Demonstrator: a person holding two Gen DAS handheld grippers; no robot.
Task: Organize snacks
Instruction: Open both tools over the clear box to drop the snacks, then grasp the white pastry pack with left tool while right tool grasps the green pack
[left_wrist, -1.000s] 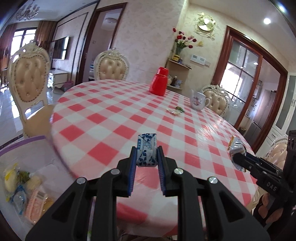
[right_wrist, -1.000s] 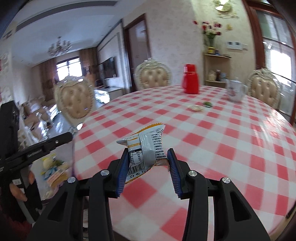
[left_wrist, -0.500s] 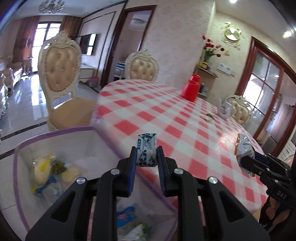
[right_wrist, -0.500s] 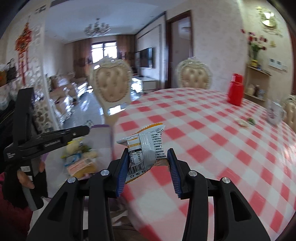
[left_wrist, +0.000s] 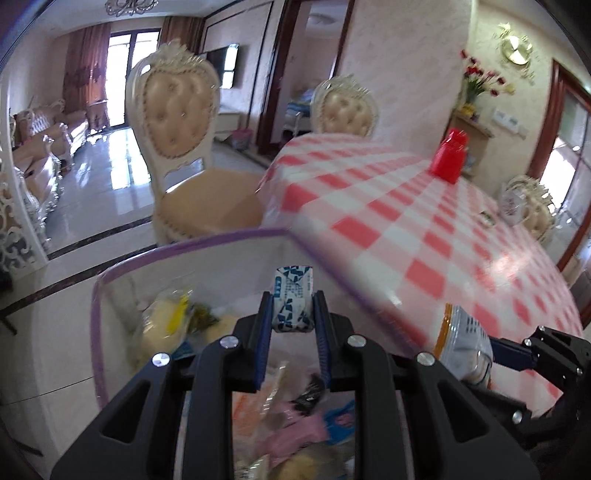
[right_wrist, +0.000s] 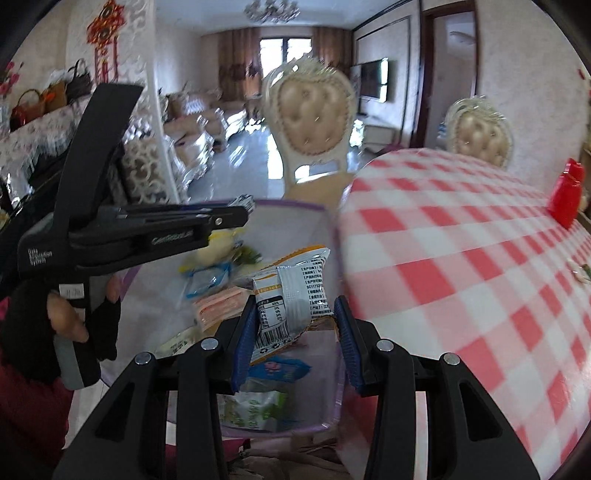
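My left gripper (left_wrist: 291, 314) is shut on a small blue-and-white patterned snack packet (left_wrist: 292, 295), held over a clear storage bin with a purple rim (left_wrist: 96, 295). Several wrapped snacks lie in that bin. My right gripper (right_wrist: 293, 317) is shut on a silver and orange snack packet (right_wrist: 291, 291), also above the bin (right_wrist: 334, 373). From the right wrist view, the left gripper (right_wrist: 231, 216) reaches in from the left, held by a gloved hand (right_wrist: 62, 317). The right gripper's packet (left_wrist: 461, 339) shows at the lower right of the left wrist view.
The bin sits beside a round table with a red-and-white checked cloth (left_wrist: 424, 221). On it stand a red jug (left_wrist: 448, 157) and a white teapot (left_wrist: 513, 203). Cream tufted chairs (left_wrist: 173, 110) stand around the table.
Both grippers have swung left off the table with their packets and now hang over the bin, which has come from the picture's left edge to under the fingers.
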